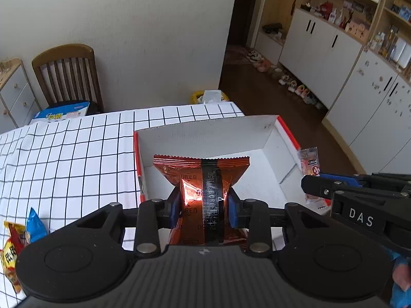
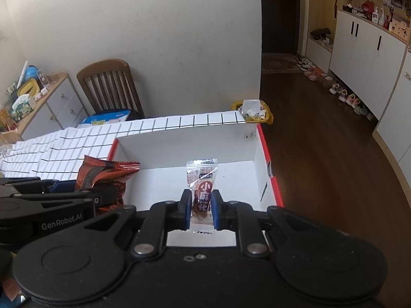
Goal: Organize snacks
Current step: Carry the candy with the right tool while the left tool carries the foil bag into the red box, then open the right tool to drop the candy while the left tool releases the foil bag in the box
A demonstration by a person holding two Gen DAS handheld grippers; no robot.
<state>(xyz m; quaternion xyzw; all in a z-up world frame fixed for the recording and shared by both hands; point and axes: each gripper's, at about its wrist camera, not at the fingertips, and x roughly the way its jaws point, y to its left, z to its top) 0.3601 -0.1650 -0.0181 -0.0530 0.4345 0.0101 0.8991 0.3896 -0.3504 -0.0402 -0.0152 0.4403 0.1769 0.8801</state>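
Note:
My left gripper [image 1: 203,206] is shut on an orange-red Oreo packet [image 1: 203,179], held upright over the near left part of a white cardboard box [image 1: 205,133] with a red outside. My right gripper [image 2: 201,209] is shut on a small clear packet of brown twists [image 2: 201,190], held upright over the box's [image 2: 185,148] near edge. In the left wrist view the right gripper [image 1: 312,184] enters from the right with the small packet [image 1: 309,161]. In the right wrist view the left gripper [image 2: 102,195] and the Oreo packet [image 2: 102,177] show at the left. The box floor is bare.
The box stands at the right end of a table under a white grid tablecloth [image 1: 64,159]. Yellow, red and blue snack packets [image 1: 18,241] lie at its near left. A wooden chair [image 1: 69,77] holds a blue box [image 1: 61,113]. A yellow waste bag [image 2: 253,111] sits beyond the table's far corner.

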